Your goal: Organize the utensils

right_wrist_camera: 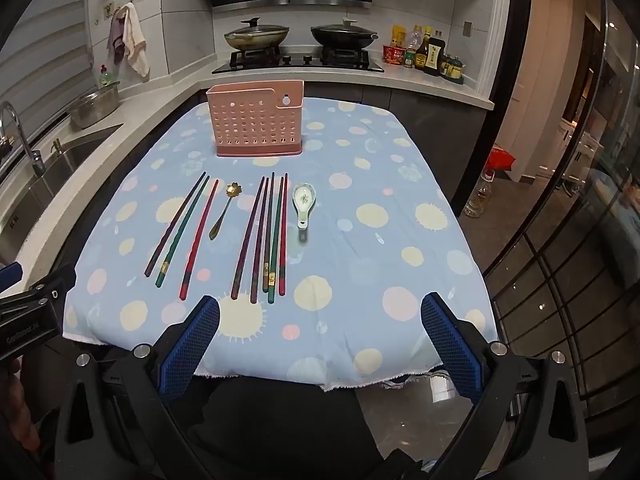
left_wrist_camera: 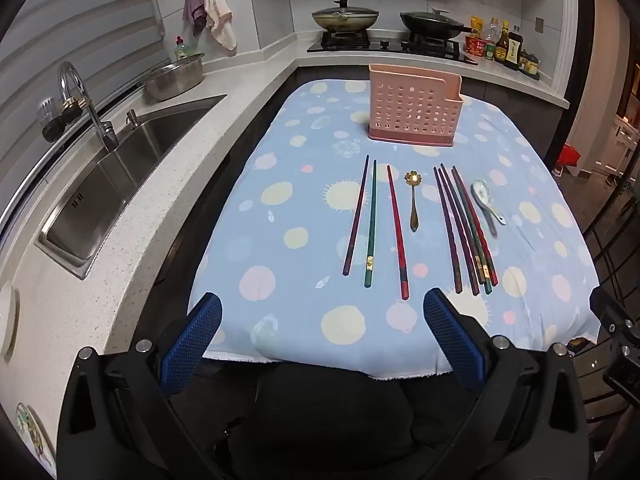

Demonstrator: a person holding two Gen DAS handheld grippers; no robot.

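A pink perforated utensil holder (left_wrist_camera: 414,110) (right_wrist_camera: 256,122) stands upright at the far end of a table under a blue dotted cloth (left_wrist_camera: 280,240) (right_wrist_camera: 400,240). In front of it lie three separate chopsticks (left_wrist_camera: 372,224) (right_wrist_camera: 180,232), a gold flower-shaped spoon (left_wrist_camera: 414,200) (right_wrist_camera: 224,212), a bundle of several chopsticks (left_wrist_camera: 466,232) (right_wrist_camera: 268,236) and a white ceramic spoon (left_wrist_camera: 486,200) (right_wrist_camera: 304,204). My left gripper (left_wrist_camera: 322,304) hovers open over the near table edge, nothing between its blue pads. My right gripper (right_wrist_camera: 320,308) is open too, short of the bundle.
A steel sink (left_wrist_camera: 120,184) with a tap and a metal bowl (left_wrist_camera: 174,78) sits in the counter on the left. Two lidded woks (right_wrist_camera: 300,34) stand on the hob behind, with sauce bottles (right_wrist_camera: 428,54) to the right. Glass doors lie to the right.
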